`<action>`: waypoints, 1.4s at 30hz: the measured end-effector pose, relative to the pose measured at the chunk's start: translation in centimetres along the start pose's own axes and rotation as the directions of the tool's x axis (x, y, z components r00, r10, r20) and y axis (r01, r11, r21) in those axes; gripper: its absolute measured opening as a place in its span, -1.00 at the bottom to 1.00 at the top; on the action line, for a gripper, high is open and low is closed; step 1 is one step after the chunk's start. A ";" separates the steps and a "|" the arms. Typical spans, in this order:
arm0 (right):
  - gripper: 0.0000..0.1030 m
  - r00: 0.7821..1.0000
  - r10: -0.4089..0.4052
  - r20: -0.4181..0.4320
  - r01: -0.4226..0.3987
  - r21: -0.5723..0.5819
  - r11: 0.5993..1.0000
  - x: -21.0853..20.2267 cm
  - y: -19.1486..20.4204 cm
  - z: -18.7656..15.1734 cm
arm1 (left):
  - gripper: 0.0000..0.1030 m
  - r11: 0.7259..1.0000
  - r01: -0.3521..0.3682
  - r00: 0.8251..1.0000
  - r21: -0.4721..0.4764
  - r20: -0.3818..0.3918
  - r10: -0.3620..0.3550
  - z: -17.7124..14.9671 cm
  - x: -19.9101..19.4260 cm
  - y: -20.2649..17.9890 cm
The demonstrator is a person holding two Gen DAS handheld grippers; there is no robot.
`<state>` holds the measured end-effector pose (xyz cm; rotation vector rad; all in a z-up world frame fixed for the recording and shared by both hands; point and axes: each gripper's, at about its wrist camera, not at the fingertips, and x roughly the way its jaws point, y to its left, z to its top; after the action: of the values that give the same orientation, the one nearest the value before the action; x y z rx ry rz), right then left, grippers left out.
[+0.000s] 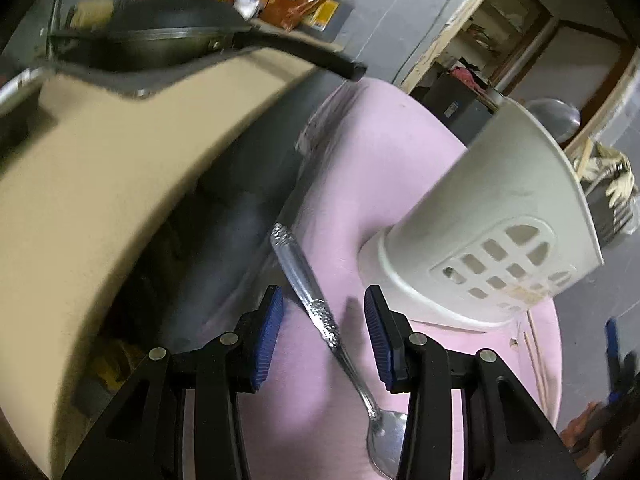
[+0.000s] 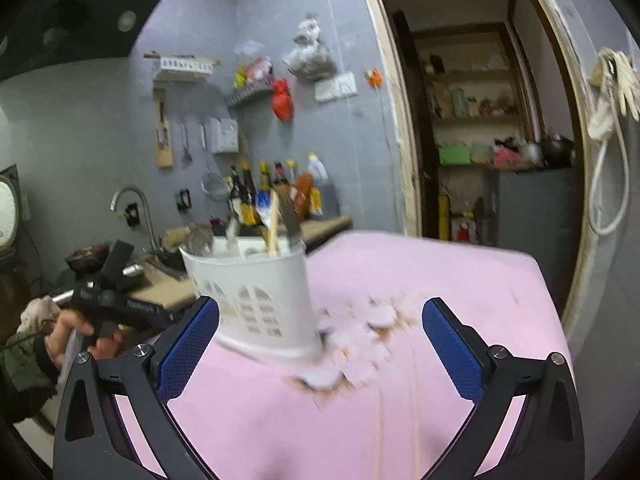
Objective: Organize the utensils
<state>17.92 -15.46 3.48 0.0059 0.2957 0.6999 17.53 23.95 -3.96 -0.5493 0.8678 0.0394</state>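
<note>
the left gripper point(image 1: 324, 336) stands part open with its blue pads either side of a metal spoon point(image 1: 320, 316) and no pad touching it; the spoon lies on the pink tabletop point(image 1: 360, 168), handle pointing away and bowl near the camera, just beside the white slotted utensil holder point(image 1: 496, 236). the right gripper point(image 2: 320, 344) is spread wide and holds nothing, its fingers framing the utensil holder point(image 2: 256, 288), which stands upright on the pink tabletop point(image 2: 460, 280) with several blurred utensils in it, beside a patch of worn surface point(image 2: 352, 344). chopsticks point(image 2: 396, 432) lie on the table near that gripper.
</note>
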 end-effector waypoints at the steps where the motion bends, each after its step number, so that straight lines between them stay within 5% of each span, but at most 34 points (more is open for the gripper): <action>1: 0.99 1.000 -0.013 -0.023 0.013 0.005 1.000 -0.1 -0.4 -0.3 | -0.36 1.000 0.007 1.000 -0.016 -0.006 -0.007 0.2 0.1 0.4; 3: 0.99 0.998 -0.027 -0.065 0.028 0.020 0.999 -0.2 -1.2 -0.8 | -0.58 0.999 0.004 1.000 -0.034 -0.012 -0.004 0.3 0.2 0.9; 11: 0.99 0.992 -0.062 -0.109 0.071 0.080 0.994 -0.5 -3.1 -1.5 | -0.92 1.000 -0.013 0.997 -0.026 0.077 0.015 0.4 -1.3 0.1; 17: 0.99 0.990 -0.026 -0.138 0.034 0.057 0.998 0.5 -2.0 -1.7 | -1.00 0.990 -0.062 0.953 0.128 0.303 0.021 -1.4 -5.9 -3.8; 19: 0.99 0.991 -0.019 -0.135 0.028 0.061 0.998 0.6 -1.8 -1.6 | -1.00 0.987 -0.022 0.936 0.161 0.351 -0.036 -1.9 -7.7 -5.0; 23: 0.99 0.992 -0.012 -0.127 0.020 0.067 0.998 0.6 -1.7 -1.5 | -1.00 0.980 0.068 0.882 0.185 0.448 -0.146 -1.1 -10.8 -7.3; 27: 0.99 0.993 -0.011 -0.119 0.020 0.073 0.997 0.3 -1.7 -1.5 | -1.00 0.966 0.160 0.799 0.205 0.548 -0.249 2.2 -14.3 -10.5; 28: 0.99 0.993 -0.010 -0.116 0.019 0.076 0.997 0.3 -1.6 -1.4 | -1.00 0.961 0.172 0.765 0.215 0.585 -0.268 2.8 -14.9 -11.3; 31: 0.99 0.995 -0.009 -0.103 0.019 0.090 0.996 0.2 -1.7 -1.2 | -1.00 0.958 0.164 0.697 0.234 0.660 -0.281 4.7 -16.1 -12.9; 34: 0.99 0.996 -0.017 -0.088 0.024 0.084 0.996 0.0 -1.5 -1.2 | -1.00 0.966 0.053 0.634 0.255 0.738 -0.229 6.2 -15.1 -14.9; 38: 0.99 0.997 -0.044 -0.059 0.048 0.061 0.997 -0.6 -1.4 -1.0 | -1.00 0.963 -0.049 0.647 0.264 0.743 -0.171 6.9 -11.3 -15.5; 40: 0.99 0.997 -0.053 -0.055 0.056 0.051 0.997 -0.7 -1.5 -0.9 | -1.00 0.961 -0.103 0.633 0.258 0.762 -0.137 6.2 -9.8 -15.3; 42: 0.99 0.997 -0.059 -0.054 0.062 0.045 0.997 -0.7 -1.8 -0.8 | -0.99 0.957 -0.157 0.599 0.243 0.794 -0.104 5.2 -8.6 -15.1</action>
<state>18.31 -17.31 2.67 0.0228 0.3611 0.6337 19.38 15.07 11.74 -0.1817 -0.0338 0.1743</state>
